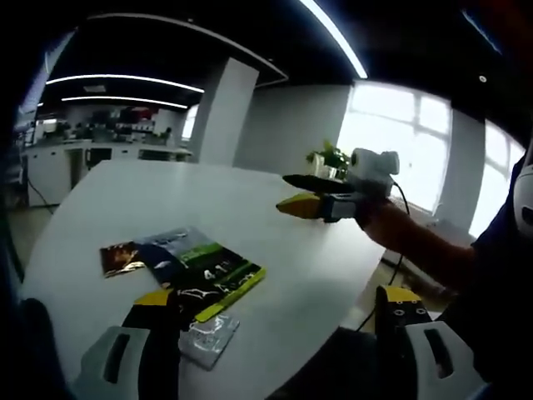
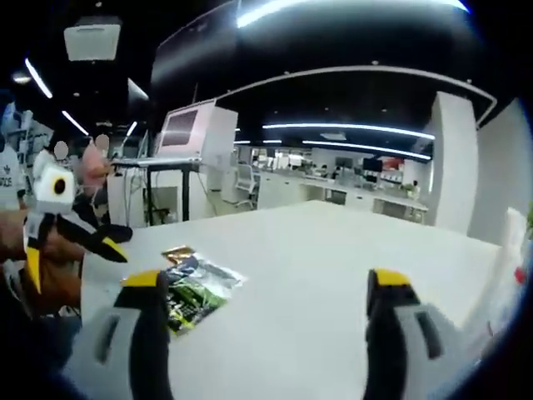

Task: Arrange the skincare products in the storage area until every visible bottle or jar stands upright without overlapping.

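White tabletop [image 1: 275, 217], big and rounded, office behind it. I see my left tool [image 1: 275, 333] at the bottom of the left gripper view, its 2 yellow-tipped jaws spread wide with nothing between them. My right tool [image 2: 266, 321] is the same in the right gripper view: jaws far apart, holding nothing. The right tool also comes into the left gripper view from the right, held in a hand [image 1: 391, 221] above the tabletop, black and yellow tips pointing left.

On the tabletop, 3 flat items lie together: a dark green printed packet [image 1: 204, 275], a smaller dark sachet [image 1: 123, 257] touching its left side, and a clear plastic blister piece [image 1: 208, 337] just in front of the packet, beside my left jaw. The packet [image 2: 193, 292] lies flat in the right gripper view too, near my left-side jaw. I can't tell what the packets contain; print too blurred. A small plant [image 1: 329, 158] sits at the far edge by the window.
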Tool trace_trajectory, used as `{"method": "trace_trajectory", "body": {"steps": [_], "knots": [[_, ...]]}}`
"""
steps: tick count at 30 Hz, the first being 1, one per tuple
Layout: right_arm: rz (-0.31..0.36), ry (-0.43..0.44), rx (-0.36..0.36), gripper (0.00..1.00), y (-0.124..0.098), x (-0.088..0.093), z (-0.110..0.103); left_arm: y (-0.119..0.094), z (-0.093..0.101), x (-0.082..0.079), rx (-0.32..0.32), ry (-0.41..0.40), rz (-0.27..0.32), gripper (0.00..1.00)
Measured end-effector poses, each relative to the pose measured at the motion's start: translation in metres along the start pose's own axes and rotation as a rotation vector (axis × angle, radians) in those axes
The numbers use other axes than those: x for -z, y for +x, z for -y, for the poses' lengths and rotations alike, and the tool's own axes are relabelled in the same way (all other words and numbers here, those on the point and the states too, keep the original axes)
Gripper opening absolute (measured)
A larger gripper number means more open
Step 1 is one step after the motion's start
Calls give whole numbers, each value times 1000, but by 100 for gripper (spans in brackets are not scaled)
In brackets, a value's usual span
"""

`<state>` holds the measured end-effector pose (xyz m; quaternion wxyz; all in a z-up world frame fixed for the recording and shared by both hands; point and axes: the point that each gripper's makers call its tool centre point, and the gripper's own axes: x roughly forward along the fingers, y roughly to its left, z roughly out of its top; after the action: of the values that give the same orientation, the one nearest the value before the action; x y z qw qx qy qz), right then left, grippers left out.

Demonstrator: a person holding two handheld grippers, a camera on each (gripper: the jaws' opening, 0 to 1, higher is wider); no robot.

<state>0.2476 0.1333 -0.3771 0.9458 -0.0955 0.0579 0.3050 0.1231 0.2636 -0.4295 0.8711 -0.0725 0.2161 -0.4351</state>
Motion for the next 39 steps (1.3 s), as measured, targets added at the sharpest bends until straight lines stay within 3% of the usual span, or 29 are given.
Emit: {"method": "trace_trajectory", "body": {"steps": [5,17,39], "knots": [[-40,54,-39,100,7,13,-15,-1,0,1,-3,-3,-1,99],[-113,68,-93,100,20,34,-44,-5,-8,-1,-25,-5,-1,99],[-198,112,-130,100,37,61,-85,-11,-19,-4,-51,-7,3,99]]}}
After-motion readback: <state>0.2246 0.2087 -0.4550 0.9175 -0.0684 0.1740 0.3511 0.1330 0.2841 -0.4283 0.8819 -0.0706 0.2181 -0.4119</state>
